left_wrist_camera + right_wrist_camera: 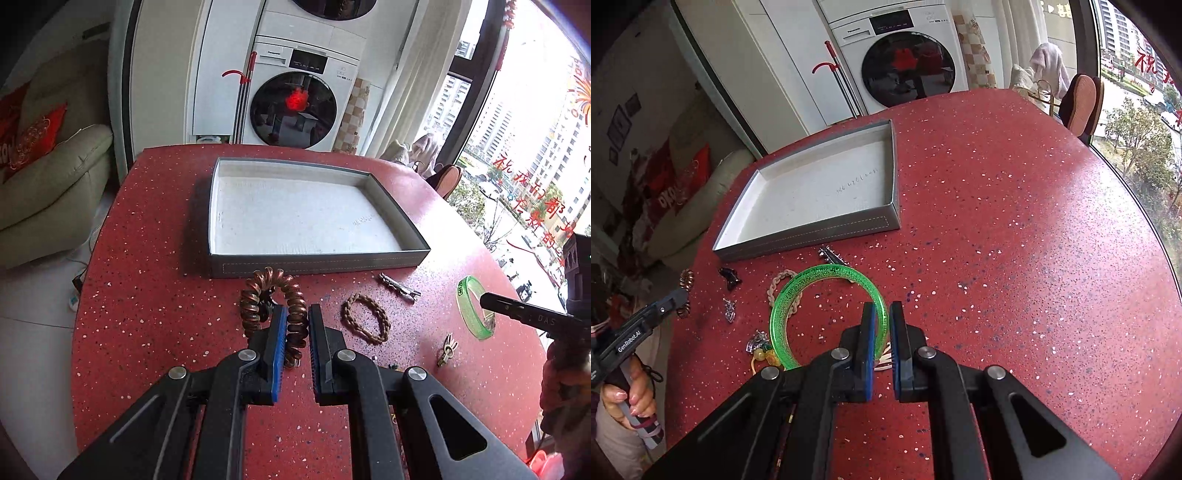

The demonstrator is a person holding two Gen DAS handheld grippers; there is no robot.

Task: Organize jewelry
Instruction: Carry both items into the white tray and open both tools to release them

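From the left wrist, the left gripper (295, 325) has its jaws drawn in on the copper coil band (275, 299), pinching the right side of the loop between the blue pads; the rest of the loop arches up and to the left of the fingers. The open grey tray (399, 254) lies straight ahead along the fingers, its long near wall set across their line and just past the coil, so the carry is a short forward one over that wall. On the red table (147, 332) to the right lie a braided bracelet (365, 317), a metal hair clip (400, 288) and a small gold charm (447, 350). Further right, the right gripper (487, 301) shows only as one dark finger against the green bangle (474, 314).

From the right wrist, the right gripper (882, 332) is clamped on the green bangle (827, 314), pads nearly together on its right rim, with the ring spreading left and slightly toward the camera. The tray (812, 236) sits ahead and to the left, well apart from these jaws, so the left hand looks the nearer of the two. Small trinkets lie left of the bangle, too small to identify. Whether the bangle is clear of the table I cannot tell for sure.
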